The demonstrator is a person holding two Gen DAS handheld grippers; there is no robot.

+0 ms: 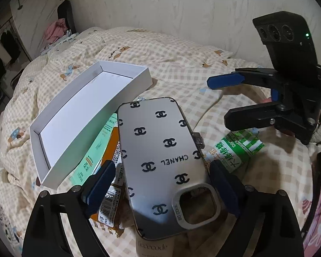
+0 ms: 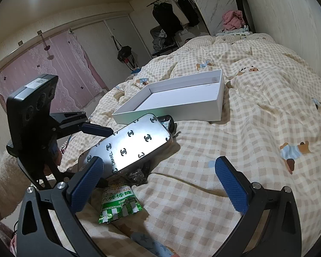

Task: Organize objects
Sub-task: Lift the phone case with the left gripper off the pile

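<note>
Left tool clamped on a silver phone case, pads pressed to both long edges near the camera cut-out, case held flat and raised above the clutter. Case printed with black interlocking-C logos and lettering; cut-out end nearest the camera in the left wrist view.

Beneath and just left of the case: a pile of small packets — a barcoded foil sachet, an orange packet, a mint-green carton leaning against the box wall. Cream item with printed lettering at the near edge, partly cut off. Small dark connector showing at the case's right edge; identity unclear.

Right of the case: green-and-white candy packet lying flat on the checked duvet, seen just beside the right tool's left pad.

Right tool spread wide and holding nothing, hovering low over bare duvet, near the candy packet but apart from it. Thin cord lying across the duvet between its fingers.

Farther off: white open box, shallow, rectangular, nothing visible inside, resting on the duvet just beyond the pile.

Far end of the bed: pink clothing heaped by a dark headboard. Beyond, dark garments on a hanging rail and a pink lace curtain at the left — detail too blurred for more.
</note>
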